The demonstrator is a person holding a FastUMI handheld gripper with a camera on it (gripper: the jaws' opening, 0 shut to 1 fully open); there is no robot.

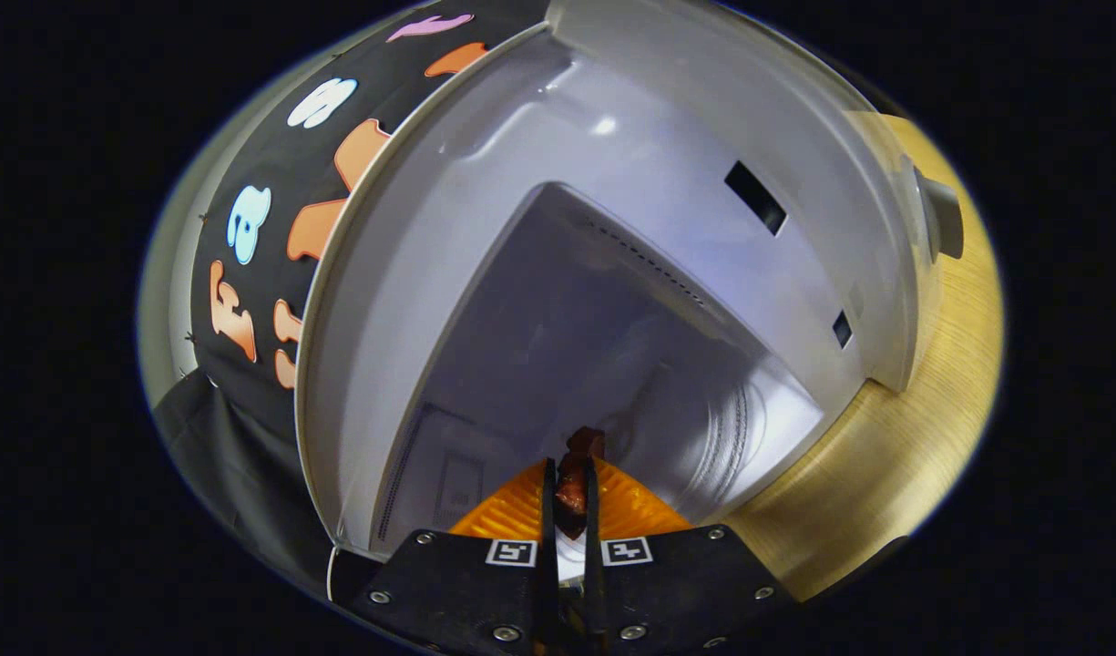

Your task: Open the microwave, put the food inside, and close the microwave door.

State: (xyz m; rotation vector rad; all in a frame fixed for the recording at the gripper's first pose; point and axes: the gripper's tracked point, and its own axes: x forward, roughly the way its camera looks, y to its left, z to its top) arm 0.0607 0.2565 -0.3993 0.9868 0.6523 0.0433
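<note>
the gripper (571, 497) is clamped on a dark reddish-brown piece of food (578, 474), held at the mouth of the open microwave (612, 228) above its glass turntable (721, 437). the pinch looks thin, so releasing early could drop the food onto the wooden counter (922, 437).

Wooden tabletop (904, 456) under appliance; black cloth booth wall (248, 456) behind, grey panel beyond cloth.

Ahead: I see the microwave (612, 228) cavity open, roomy beyond the food (578, 474) nipped in my gripper (570, 497).
Sides: cavity walls flank me.
</note>
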